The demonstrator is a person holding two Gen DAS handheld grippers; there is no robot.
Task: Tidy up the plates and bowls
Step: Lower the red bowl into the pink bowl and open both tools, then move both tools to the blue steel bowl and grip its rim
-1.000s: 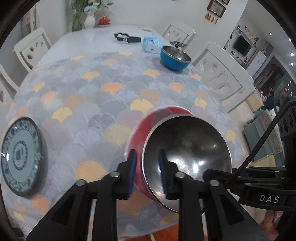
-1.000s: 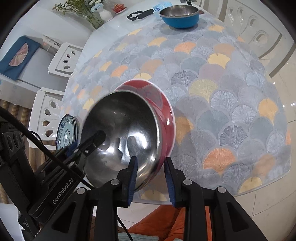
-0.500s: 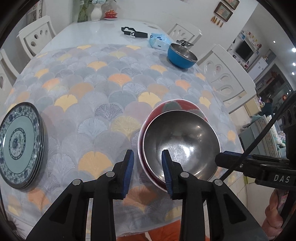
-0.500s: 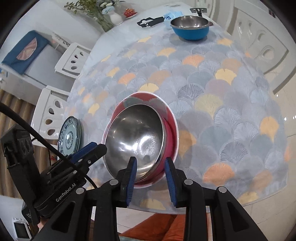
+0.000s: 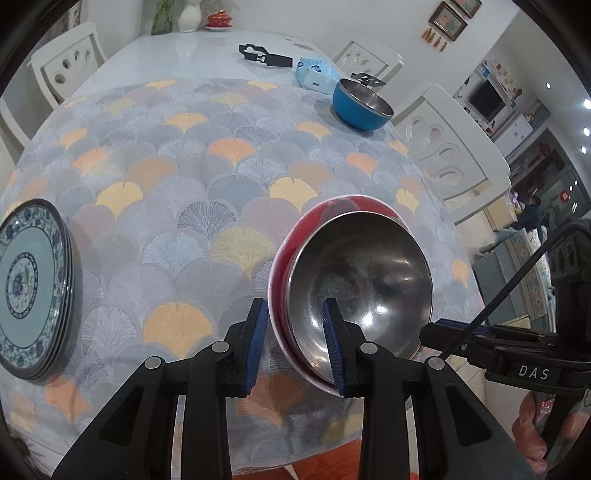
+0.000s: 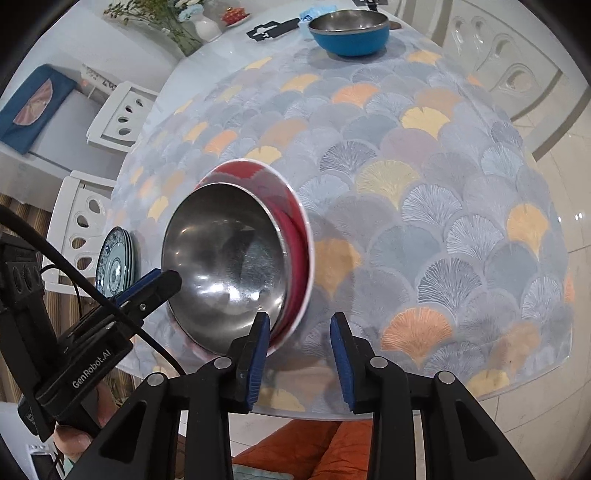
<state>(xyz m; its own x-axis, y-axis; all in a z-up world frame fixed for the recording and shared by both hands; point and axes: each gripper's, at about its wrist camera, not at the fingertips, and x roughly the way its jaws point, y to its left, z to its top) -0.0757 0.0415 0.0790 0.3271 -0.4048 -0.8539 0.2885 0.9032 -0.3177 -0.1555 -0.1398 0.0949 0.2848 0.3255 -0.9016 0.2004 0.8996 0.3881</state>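
Observation:
A steel bowl (image 5: 362, 280) sits nested inside a red bowl (image 5: 332, 206) near the table's front edge; both also show in the right wrist view, steel (image 6: 229, 251) and red (image 6: 291, 236). My left gripper (image 5: 293, 339) straddles their near-left rims with a gap on both sides. My right gripper (image 6: 299, 347) is open at the near-right rim, its left finger by the rims. A blue bowl (image 5: 360, 103) stands far back right. A stack of blue-patterned plates (image 5: 31, 288) lies at the left.
The table wears a fan-patterned cloth (image 5: 192, 177). A tissue pack (image 5: 316, 72) and a black tool (image 5: 264, 57) lie beyond the blue bowl. White chairs (image 5: 450, 140) ring the table. A flower vase (image 6: 205, 26) stands at the far end.
The nested bowls went from tilted and held by both grippers to resting on the table. Both grippers have opened and let go of the rims.

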